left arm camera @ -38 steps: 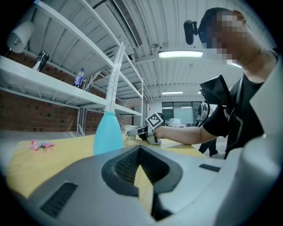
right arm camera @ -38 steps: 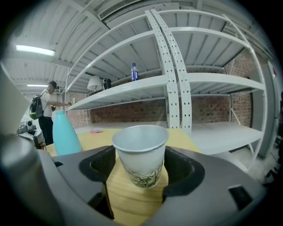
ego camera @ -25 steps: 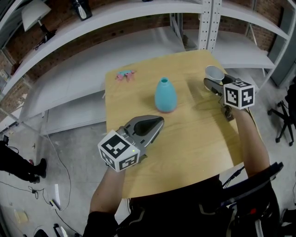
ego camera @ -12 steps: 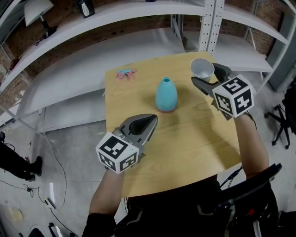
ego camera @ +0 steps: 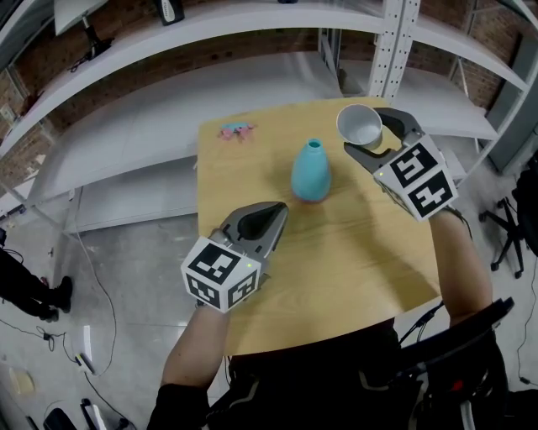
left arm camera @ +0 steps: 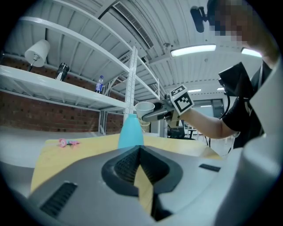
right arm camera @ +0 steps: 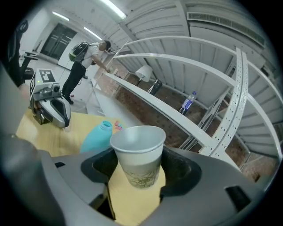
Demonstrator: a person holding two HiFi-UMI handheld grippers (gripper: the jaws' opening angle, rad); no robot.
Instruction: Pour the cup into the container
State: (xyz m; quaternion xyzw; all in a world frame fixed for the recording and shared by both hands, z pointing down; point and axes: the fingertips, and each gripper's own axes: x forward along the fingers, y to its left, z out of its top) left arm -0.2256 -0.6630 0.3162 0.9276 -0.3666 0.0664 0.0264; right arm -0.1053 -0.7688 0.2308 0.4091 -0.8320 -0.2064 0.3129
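A white paper cup [ego camera: 360, 124] with a green print hangs in the air, roughly upright, with my right gripper [ego camera: 371, 137] shut on its sides. It is just right of a light blue narrow-necked container [ego camera: 312, 171] that stands on the wooden table [ego camera: 353, 252]. The right gripper view shows the cup [right arm camera: 138, 154] between the jaws of my right gripper [right arm camera: 138, 172] and the container [right arm camera: 98, 137] beyond it, lower left. I cannot see what is inside the cup. My left gripper [ego camera: 262, 222] hovers shut and empty in front of the container [left arm camera: 131, 130], pointing at it.
A small pink item [ego camera: 235, 130] lies at the table's far left corner. White metal shelving [ego camera: 252, 25] with a perforated post [ego camera: 397, 42] curves behind the table. A person [right arm camera: 86, 57] stands far off by the shelves. An office chair [ego camera: 517, 218] is on the right.
My right gripper has lifted the cup off the table's right side and carried it up and left, closer to the blue container. The left gripper has barely moved.
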